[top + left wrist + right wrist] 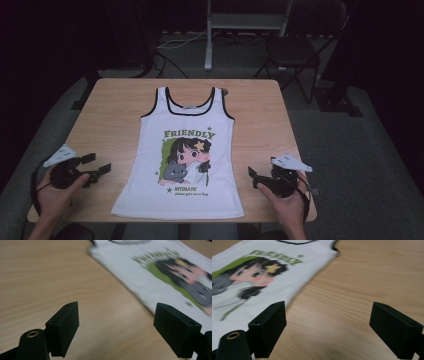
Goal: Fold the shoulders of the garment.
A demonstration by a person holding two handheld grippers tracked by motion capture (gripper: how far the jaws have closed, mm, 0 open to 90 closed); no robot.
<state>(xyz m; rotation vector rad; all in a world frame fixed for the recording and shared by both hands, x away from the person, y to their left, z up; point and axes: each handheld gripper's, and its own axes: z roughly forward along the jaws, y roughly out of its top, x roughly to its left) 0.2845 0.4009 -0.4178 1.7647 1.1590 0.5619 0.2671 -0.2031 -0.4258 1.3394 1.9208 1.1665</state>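
While your wooden table (110, 107) carries it, the white tank top (182, 160) lies flat at the middle, neckline away from you. Your left gripper (99, 163) and right gripper (251, 178) flank its hem, jaws spread wide, holding nothing.

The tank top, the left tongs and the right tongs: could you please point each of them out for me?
tank top (181, 195): high view, plain white cloth below the print.
left tongs (97, 163): high view, midway between the two black tips.
right tongs (253, 178): high view, midway between the two black tips.
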